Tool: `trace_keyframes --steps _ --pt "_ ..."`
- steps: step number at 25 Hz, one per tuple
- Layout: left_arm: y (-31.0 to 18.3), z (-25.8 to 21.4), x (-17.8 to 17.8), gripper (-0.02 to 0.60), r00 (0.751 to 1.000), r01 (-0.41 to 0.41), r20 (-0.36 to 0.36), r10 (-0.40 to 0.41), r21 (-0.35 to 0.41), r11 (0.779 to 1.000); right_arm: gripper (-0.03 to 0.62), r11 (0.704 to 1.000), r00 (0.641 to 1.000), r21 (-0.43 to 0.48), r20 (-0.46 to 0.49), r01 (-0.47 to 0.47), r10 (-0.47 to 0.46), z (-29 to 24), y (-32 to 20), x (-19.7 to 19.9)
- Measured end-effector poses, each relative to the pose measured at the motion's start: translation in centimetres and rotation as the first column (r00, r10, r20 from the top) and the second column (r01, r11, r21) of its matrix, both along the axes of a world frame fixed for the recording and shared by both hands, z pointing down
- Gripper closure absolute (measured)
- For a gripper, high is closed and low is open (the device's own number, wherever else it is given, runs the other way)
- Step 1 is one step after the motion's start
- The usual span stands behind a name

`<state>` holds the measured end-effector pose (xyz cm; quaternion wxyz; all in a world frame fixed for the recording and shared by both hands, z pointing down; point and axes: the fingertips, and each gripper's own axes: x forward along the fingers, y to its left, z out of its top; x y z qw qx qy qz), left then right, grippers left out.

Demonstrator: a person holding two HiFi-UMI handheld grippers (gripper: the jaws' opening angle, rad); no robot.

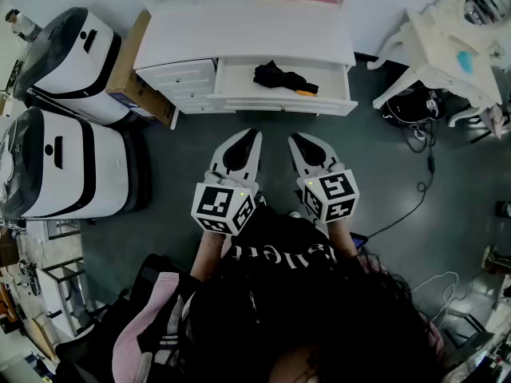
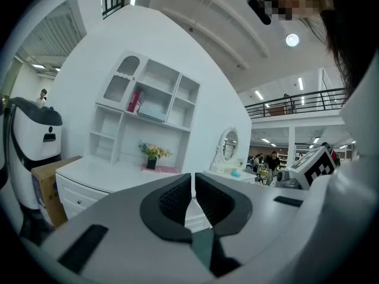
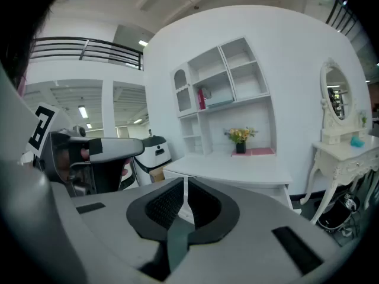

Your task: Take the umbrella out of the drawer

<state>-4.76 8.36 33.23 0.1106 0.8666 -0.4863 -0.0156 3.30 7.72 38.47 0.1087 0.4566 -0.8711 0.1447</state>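
Well ahead of both pairs of jaws, across a strip of dark floor (image 1: pixel 263 126), inside the pulled-out drawer (image 1: pixel 239 103) of the white desk (image 1: pixel 239 30): the black umbrella (image 1: pixel 279 76), folded, lying loose and uncovered, so likely free to be lifted straight out. Left gripper (image 1: pixel 252 136) and right gripper (image 1: pixel 295 140) side by side, tips toward the drawer, each with jaws closed and nothing between them. Probably closed and empty merely for the approach, with opening needed ahead of any grasp on the umbrella.
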Motion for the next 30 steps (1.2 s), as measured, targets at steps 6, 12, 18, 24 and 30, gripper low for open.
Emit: trace_keyframes --steps 6,12,18,24,30 --pt "-0.1 0.3 -1.1 0.551 1.0 0.0 -0.003 0.0 0.0 1.0 0.539 1.0 1.0 -0.006 0.002 -0.01 0.01 0.3 -0.2 -0.8" --pt "-0.3 0.5 -2.6 0.552 1.0 0.004 -0.003 -0.004 -0.001 1.0 0.537 1.0 0.999 -0.018 0.03 -0.014 0.015 0.5 -0.4 -2.0" --pt "-0.5 1.1 -5.0 0.551 1.0 0.017 0.01 -0.017 -0.005 1.0 0.537 0.999 0.999 -0.035 0.041 0.002 0.0 1.1 -0.8 -4.4" --pt "-0.4 2.3 -7.4 0.551 0.999 0.029 0.021 -0.028 -0.025 0.999 0.537 0.998 0.999 -0.059 0.037 0.031 -0.029 2.5 -0.5 -7.1" --pt "-0.8 3.3 -7.7 0.551 1.0 0.023 0.014 -0.023 -0.052 0.998 0.537 0.996 0.999 -0.081 0.022 0.035 -0.033 3.3 -0.8 -7.4"
